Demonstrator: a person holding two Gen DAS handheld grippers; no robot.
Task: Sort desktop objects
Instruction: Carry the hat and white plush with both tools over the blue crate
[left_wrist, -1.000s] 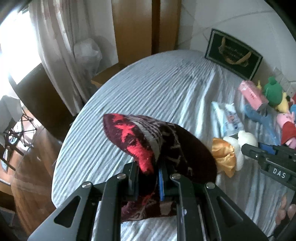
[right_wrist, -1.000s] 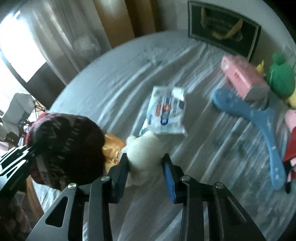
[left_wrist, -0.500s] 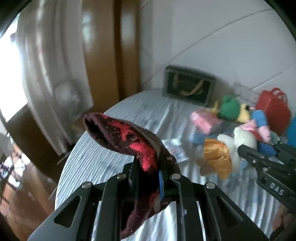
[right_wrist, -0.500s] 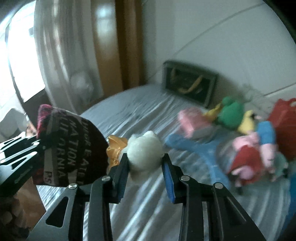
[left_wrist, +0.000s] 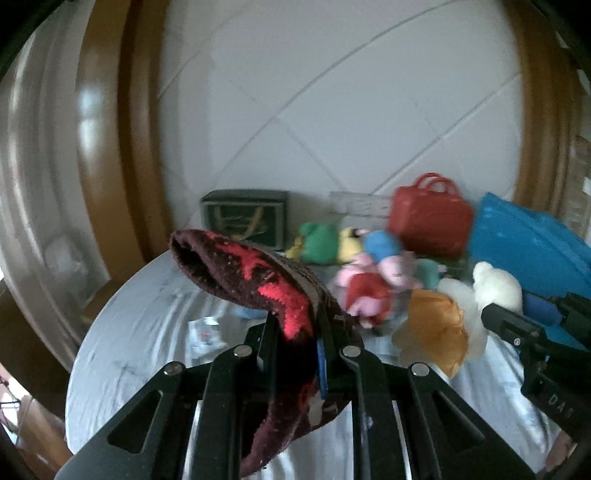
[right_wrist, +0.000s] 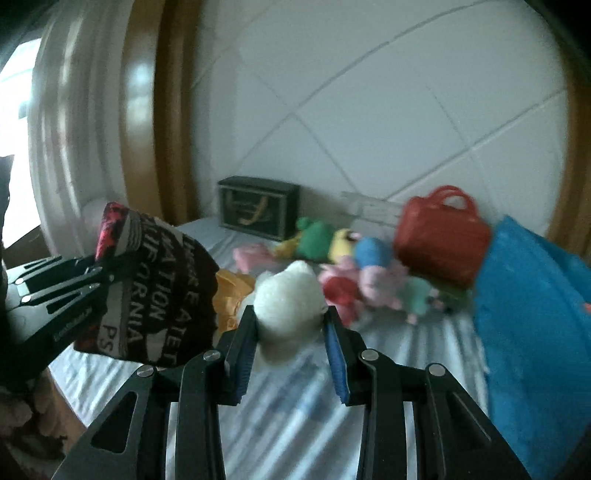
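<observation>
Both grippers have risen since a second ago, so the cameras now look across the table toward the wall, no longer down on the cloth. My left gripper (left_wrist: 295, 343) is clamped on the knitted hat (left_wrist: 258, 280), dark red with bright red pattern, which hangs limp over the jaws and off the table. My right gripper (right_wrist: 290, 332) squeezes the white plush toy (right_wrist: 288, 299) with its orange cloth (right_wrist: 231, 295), also lifted. Both things are light and soft. I judge the hat will sag and swing, so a hold on a thick fold is best; the plush is compressed at its body, which seems firm enough. From the plush, the toy pile (right_wrist: 354, 266) lies at about one o'clock, the red bag (right_wrist: 441, 240) at two o'clock, the blue bag (right_wrist: 535, 314) at three o'clock, on the striped tablecloth (right_wrist: 288, 424).
</observation>
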